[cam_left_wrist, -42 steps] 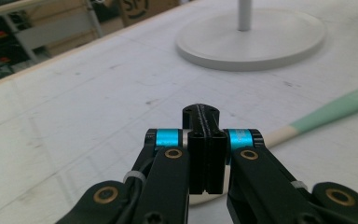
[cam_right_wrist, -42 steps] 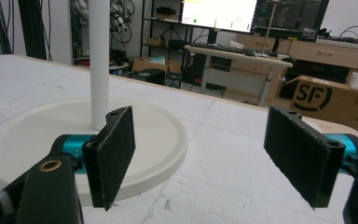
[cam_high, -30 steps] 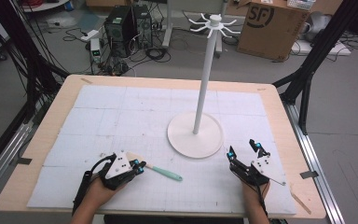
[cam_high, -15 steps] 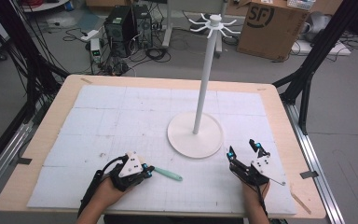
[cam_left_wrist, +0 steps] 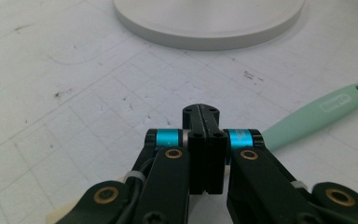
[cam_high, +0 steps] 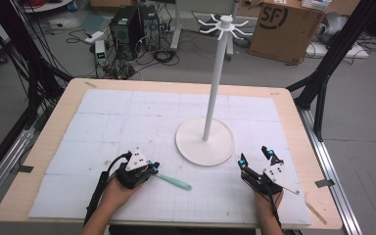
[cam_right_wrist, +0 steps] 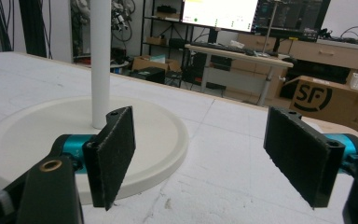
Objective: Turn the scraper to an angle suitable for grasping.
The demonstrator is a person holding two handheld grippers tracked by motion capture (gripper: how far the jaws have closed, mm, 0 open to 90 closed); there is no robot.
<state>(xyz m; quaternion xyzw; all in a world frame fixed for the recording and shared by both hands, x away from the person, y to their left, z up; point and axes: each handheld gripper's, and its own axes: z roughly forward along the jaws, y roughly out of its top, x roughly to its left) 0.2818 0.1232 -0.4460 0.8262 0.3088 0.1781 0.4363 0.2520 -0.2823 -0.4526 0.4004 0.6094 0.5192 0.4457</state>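
A: Where is the mint-green handled utensil (cam_high: 173,180) lying?

B: It is lying flat on the white gridded mat (cam_high: 127,117) near the front of the desk (cam_high: 44,147), its handle pointing right, toward the round base of the white stand (cam_high: 205,142). Its near end is sitting just beside the left tool (cam_high: 152,170); in the left gripper view the handle (cam_left_wrist: 317,112) is showing to the right of the jaws, its other end hidden behind them.

A: Is the left tool holding it?

B: No. Its jaws are pressing flat against each other with nothing between them.

A: And the right tool (cam_high: 255,157)?

B: It is resting on the mat to the right of the stand's base, jaws standing wide apart and empty, pointing toward the stand (cam_right_wrist: 100,60).

A: Any containers?

B: A cardboard box (cam_high: 286,29) is standing on the floor beyond the desk; whether anything is lying in it cannot be told. The stand's base plate is carrying only its own pole.
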